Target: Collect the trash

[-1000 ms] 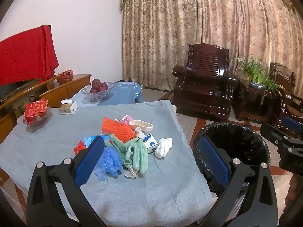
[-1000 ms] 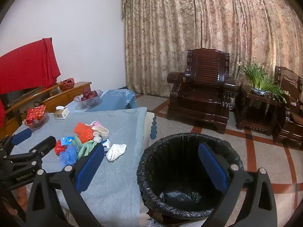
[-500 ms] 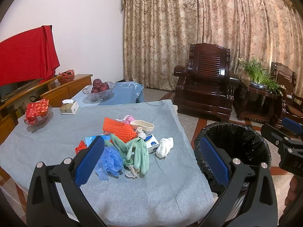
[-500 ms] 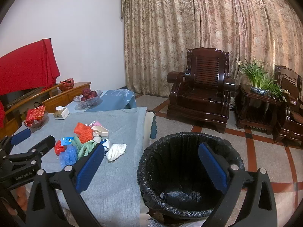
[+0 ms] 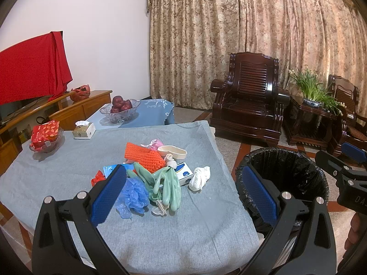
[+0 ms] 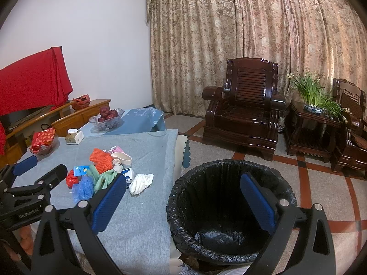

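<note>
The left gripper (image 5: 183, 190) is released, its blue pads wide apart, and it hangs above the near part of the table (image 5: 160, 236), which a grey cloth covers. The right gripper (image 6: 183, 201) is released too, holding nothing, and it hangs over the bin (image 6: 201, 247) with the black liner, which stands on the floor just beside the right edge of the table. The trash lies in one heap near the middle of the table: an orange foam net (image 5: 143, 154), a pair of green rubber gloves (image 5: 167, 183), a blue crumpled plastic piece (image 5: 133, 194), a red wrapper (image 5: 97, 177), a small blue and white box (image 5: 184, 174) whose print I cannot read, a beige shallow cup (image 5: 172, 151) and a pink piece (image 5: 156, 143). A white crumpled tissue (image 5: 200, 178) lies just beside the heap, toward the right edge. In the right wrist view the body of the left gripper shows the white letters "GenRoboLAI", as well as I can read them, and in the left wrist view the right gripper (image 5: 344, 171) shows "DAS", cut by the picture border. At the far left corner stand a tissue box (image 5: 83, 130) and a glass bowl with a red packet (image 5: 44, 135); behind the far edge, a glass bowl of red apples (image 5: 120, 110) stands on a lower blue cloth.
</note>
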Demonstrator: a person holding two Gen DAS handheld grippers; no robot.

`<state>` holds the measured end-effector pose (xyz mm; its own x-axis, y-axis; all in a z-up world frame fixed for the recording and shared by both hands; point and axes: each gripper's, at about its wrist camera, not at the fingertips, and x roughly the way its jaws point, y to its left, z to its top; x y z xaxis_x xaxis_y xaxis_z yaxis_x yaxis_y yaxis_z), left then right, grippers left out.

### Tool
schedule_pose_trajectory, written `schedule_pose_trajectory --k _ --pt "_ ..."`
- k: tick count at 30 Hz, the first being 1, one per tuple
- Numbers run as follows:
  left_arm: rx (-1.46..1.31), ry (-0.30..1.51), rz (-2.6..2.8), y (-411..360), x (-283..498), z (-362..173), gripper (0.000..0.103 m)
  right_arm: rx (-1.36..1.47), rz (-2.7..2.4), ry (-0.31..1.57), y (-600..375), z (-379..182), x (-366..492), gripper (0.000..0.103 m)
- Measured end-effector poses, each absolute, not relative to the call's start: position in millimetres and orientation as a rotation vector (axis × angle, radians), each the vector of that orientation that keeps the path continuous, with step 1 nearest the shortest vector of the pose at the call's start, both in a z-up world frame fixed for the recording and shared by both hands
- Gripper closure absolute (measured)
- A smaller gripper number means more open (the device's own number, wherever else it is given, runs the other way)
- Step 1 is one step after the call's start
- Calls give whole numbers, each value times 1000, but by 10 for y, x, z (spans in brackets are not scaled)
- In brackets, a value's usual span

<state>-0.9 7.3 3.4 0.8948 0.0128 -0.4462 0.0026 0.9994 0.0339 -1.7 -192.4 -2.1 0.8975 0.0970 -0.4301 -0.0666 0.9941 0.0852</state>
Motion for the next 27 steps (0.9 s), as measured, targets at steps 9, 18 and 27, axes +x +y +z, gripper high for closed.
schedule_pose_trajectory --k 9,18,27 --pt "35 465 6 80 -4 28 5 71 86 451 -1926 -20 -16 6" --pt "36 465 6 81 -1 23 5 72 83 451 -1928 -65 19 6" --pt "37 466 6 81 1 23 5 73 84 453 -1933 -63 24 6"
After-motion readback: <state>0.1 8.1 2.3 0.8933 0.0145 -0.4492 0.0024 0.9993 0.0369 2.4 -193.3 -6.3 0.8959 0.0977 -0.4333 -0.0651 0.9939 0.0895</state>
